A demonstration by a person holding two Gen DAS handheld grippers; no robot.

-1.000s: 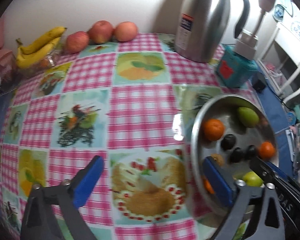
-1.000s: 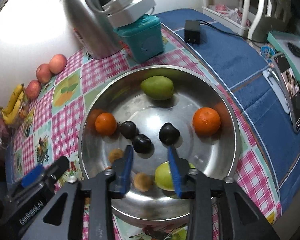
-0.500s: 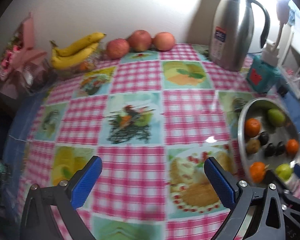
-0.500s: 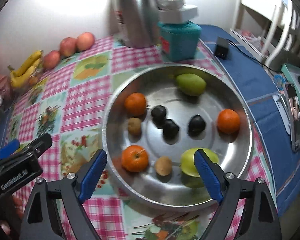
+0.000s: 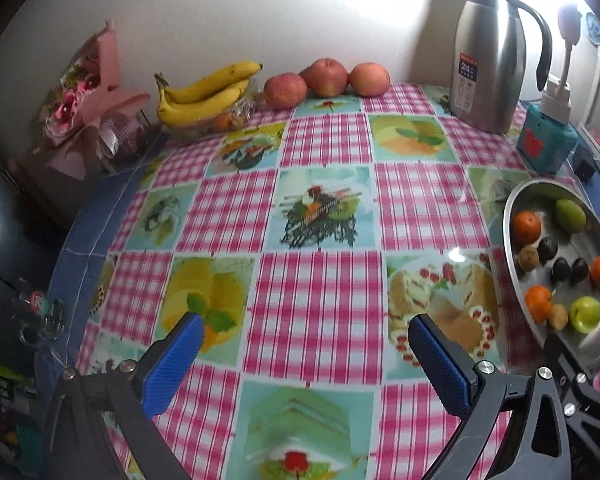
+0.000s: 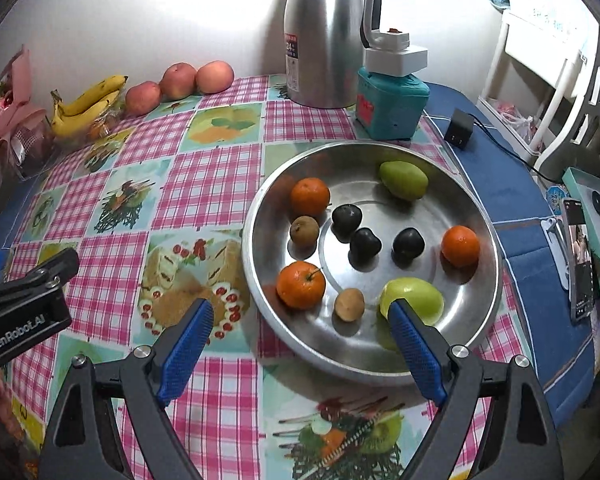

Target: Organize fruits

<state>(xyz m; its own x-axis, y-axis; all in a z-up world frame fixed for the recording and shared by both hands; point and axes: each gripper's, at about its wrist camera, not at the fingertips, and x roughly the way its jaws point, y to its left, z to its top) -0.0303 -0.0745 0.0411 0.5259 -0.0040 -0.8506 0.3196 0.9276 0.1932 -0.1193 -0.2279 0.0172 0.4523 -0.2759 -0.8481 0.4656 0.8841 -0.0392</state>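
Right tongs [image 6: 300,332] stand wide open over the near rim of the steel bowl [image 6: 496,276], nothing between the ribbed blue pads [image 6: 416,354]. Just ahead, between the tips, sit a stemmed orange [image 6: 301,290] and a small tan fruit [image 6: 349,304], dull-skinned and roundish; the right pad partly covers a smooth green apple [image 6: 414,300]. Further ahead lie three glossy dark fruits [image 6: 365,245] in a row running left to right, another brown fruit [image 6: 304,231], two more oranges and, at the far side, a pointed green fruit [image 6: 403,180] with its long axis slanting across.

Left tongs [image 5: 304,350] are also wide open and empty, hovering over bare checked oilcloth on the table [image 5: 312,312]; the bowl lies well off to their right, so the right hand looks nearer for anything in it. Far ahead of the left tongs, against the wall, sit curved bananas [image 5: 204,96] and three matte red apples [image 5: 326,78].
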